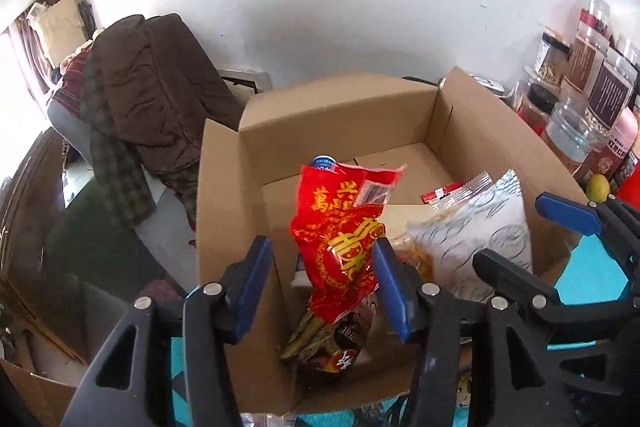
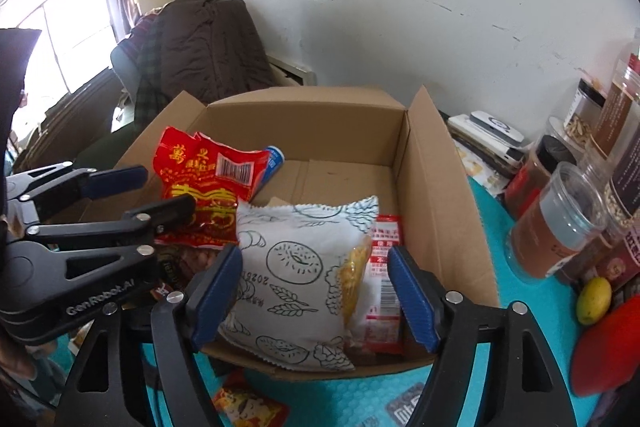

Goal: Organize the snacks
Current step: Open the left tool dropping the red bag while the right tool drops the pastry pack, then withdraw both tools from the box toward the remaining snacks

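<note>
An open cardboard box [image 1: 344,115] [image 2: 304,123] stands on a teal mat and holds several snack packs. A red snack bag [image 1: 344,227] [image 2: 204,187] stands upright in its left part, above a dark packet [image 1: 332,343]. A white bag with doodle drawings [image 1: 480,239] [image 2: 296,267] lies at the front, with a yellow snack pack [image 2: 354,275] and a red-and-white sachet [image 2: 384,267] beside it. My left gripper [image 1: 320,279] [image 2: 152,191] is open, its fingers either side of the red bag. My right gripper [image 2: 316,295] [image 1: 524,235] is open over the white bag.
Jars and bottles [image 2: 572,211] [image 1: 592,107] crowd the right side by the wall, with a yellow-green fruit [image 2: 594,301] and a red object [image 2: 608,343]. A loose snack pack [image 2: 248,407] lies on the mat in front of the box. A chair draped with brown clothes [image 1: 140,99] stands left.
</note>
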The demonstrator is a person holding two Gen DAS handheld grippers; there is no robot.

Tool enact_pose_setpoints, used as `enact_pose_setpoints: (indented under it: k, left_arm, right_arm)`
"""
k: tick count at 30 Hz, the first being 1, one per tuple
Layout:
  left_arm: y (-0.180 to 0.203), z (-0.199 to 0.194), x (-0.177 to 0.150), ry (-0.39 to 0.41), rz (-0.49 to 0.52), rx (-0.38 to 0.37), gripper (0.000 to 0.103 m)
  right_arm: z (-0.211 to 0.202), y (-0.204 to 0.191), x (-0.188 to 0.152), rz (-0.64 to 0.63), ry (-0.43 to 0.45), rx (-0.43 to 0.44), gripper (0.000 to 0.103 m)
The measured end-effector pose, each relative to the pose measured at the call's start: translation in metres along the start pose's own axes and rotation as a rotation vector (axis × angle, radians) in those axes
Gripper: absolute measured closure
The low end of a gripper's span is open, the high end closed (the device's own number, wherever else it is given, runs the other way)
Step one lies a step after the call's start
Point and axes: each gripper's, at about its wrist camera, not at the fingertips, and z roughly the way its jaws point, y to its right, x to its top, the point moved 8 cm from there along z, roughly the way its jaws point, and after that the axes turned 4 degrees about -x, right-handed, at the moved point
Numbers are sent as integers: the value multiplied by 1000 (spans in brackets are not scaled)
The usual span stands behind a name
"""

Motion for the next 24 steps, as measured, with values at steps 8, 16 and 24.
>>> enact_pose_setpoints:
  k: [8,16,24]
  left_arm:
    - [-7,-27,5,45,-14,-4,51]
    - [-9,-69,14,116,-18,-4,51]
    - [-9,-114,12,183,-13,11,51]
  right_arm:
    - [-22,1,10,3,29,-29,27]
    - [-63,-10,24,-25,106,-46,27]
    - [-108,-21,29,-35,184,-44,27]
